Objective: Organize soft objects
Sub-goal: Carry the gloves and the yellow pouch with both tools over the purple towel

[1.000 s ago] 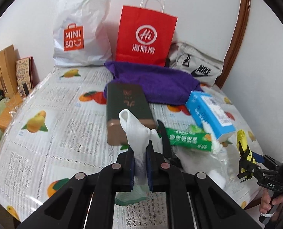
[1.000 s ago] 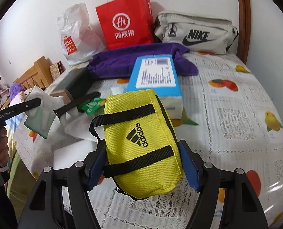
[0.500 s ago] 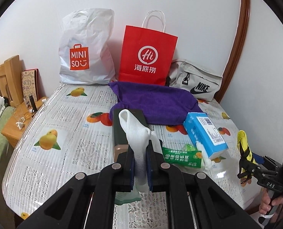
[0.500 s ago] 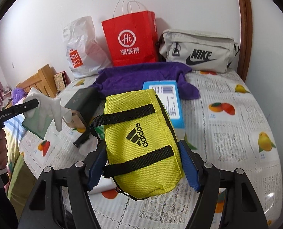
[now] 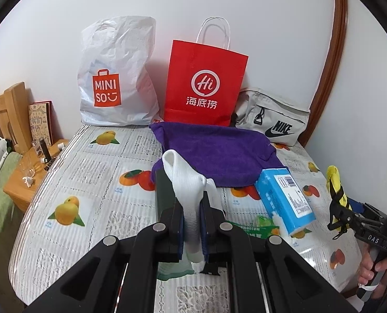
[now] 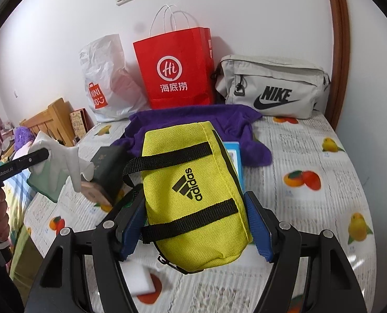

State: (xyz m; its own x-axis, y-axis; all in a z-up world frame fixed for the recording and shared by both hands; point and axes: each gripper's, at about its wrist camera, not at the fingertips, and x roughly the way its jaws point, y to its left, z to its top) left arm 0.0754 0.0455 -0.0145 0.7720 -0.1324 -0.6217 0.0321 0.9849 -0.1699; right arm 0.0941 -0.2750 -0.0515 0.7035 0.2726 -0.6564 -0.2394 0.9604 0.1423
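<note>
At the bottom of the left wrist view, the left tongs (image 5: 192, 224) are pinching a white glove (image 5: 187, 182), which is standing up between the blue pads at centre frame. At the bottom of the right wrist view, the right tongs (image 6: 196, 224) are gripping a yellow Adidas pouch (image 6: 193, 190) by its sides, holding it above the counter (image 6: 311, 221) with its fruit-print cover. Just beyond the glove, a dark green box (image 5: 163, 190) is lying on the counter, and to its right a green packet (image 5: 256, 228) and a blue tissue box (image 5: 285, 200) are sitting close together. Farther back, a purple towel (image 5: 219, 154) is spreading across the middle. Against the wall in the upper part of the frame, a white Miniso bag (image 5: 115, 78), a red paper bag (image 5: 206, 83) and a grey Nike bag (image 5: 274, 122) are standing in a row.
</note>
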